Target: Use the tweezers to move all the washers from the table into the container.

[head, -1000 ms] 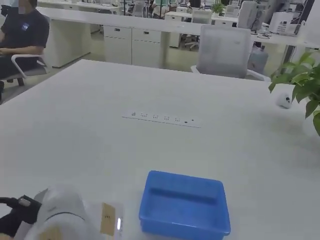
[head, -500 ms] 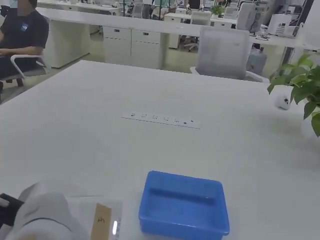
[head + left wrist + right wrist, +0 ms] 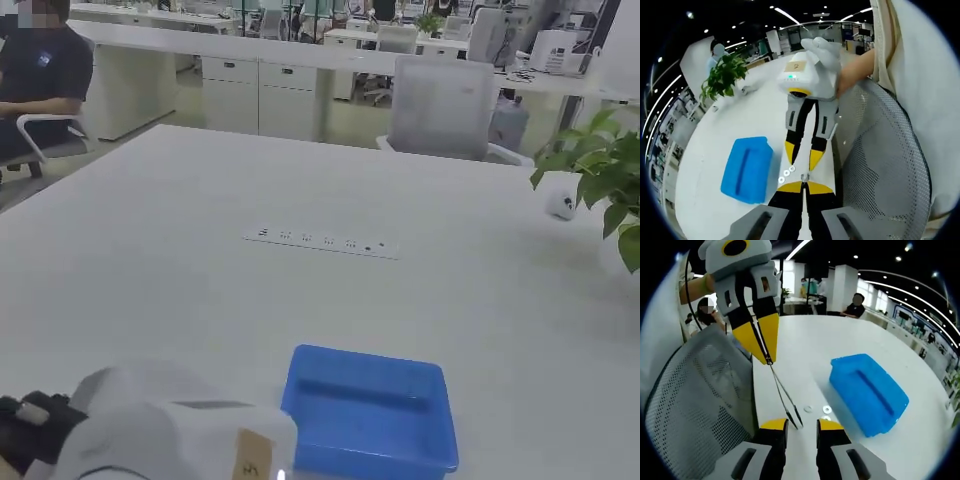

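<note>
The blue container stands on the white table near its front edge. Three small washers lie on the table beside the container, also seen as washers next to the container. My left gripper is shut on thin metal tweezers, whose tips rest on the table close to the washers. My right gripper faces it, open and empty, with the tweezer tips just ahead of its jaws. The right gripper hangs over the washers. A gripper's grey body sits left of the container.
A mesh chair back stands close along the table's front edge, beside both grippers. A power strip lies mid-table, and a plant stands at the far right. A person sits at the far left, and a grey chair stands behind the table.
In the head view the grey gripper body at the lower left has moved right, closer to the container. The camera has tilted slightly.
</note>
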A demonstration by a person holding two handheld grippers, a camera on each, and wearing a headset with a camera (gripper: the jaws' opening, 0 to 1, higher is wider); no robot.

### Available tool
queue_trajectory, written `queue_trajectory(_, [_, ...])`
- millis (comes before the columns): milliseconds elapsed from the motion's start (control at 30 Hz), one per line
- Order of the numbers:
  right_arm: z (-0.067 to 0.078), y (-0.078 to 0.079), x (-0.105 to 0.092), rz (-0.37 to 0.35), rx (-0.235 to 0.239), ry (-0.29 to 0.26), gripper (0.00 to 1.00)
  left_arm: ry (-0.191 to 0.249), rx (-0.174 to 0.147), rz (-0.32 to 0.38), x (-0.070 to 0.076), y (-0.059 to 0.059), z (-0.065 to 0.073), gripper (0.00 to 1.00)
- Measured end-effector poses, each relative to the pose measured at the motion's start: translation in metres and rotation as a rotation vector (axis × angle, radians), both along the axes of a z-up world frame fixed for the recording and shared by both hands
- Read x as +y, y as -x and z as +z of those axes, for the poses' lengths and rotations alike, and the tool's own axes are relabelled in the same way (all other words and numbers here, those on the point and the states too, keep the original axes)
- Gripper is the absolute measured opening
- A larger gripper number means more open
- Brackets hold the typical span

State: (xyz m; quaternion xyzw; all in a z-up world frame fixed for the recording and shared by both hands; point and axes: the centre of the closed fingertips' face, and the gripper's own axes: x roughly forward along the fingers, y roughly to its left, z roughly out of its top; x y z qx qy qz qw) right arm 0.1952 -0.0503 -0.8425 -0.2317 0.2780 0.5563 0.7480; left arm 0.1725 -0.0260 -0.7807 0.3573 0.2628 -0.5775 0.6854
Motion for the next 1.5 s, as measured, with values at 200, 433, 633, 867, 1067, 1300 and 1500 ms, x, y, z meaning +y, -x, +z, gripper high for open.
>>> queue_trajectory(200, [-0.005,0.007,0.005,0.057,0.005,0.016,0.17,0.002,-0.007,-0.025,-0.006,0.001,0.002,0.00])
queue_trajectory(433, [-0.014,0.006,0.014,0.104,0.003,0.029,0.12,-0.015,-0.015,-0.057,-0.010,0.003,0.003,0.00])
queue_trajectory(633, [-0.015,0.008,0.021,0.138,-0.015,0.032,0.07,-0.023,-0.017,-0.084,-0.006,0.001,0.005,0.00])
queue_trajectory(867, [-0.009,-0.002,0.032,0.129,-0.014,-0.008,0.07,-0.049,-0.018,-0.114,0.000,-0.008,0.012,0.00])
queue_trajectory(1067, [-0.008,-0.010,0.036,0.122,-0.018,-0.022,0.07,-0.059,-0.015,-0.123,0.002,-0.016,0.013,0.00])
queue_trajectory(1300, [-0.012,-0.017,0.039,0.126,-0.016,-0.016,0.07,-0.072,-0.002,-0.115,0.004,-0.024,0.008,0.00])
queue_trajectory(1500, [-0.012,-0.017,0.040,0.125,-0.006,-0.022,0.06,-0.060,0.029,-0.114,0.005,-0.027,0.009,0.00])
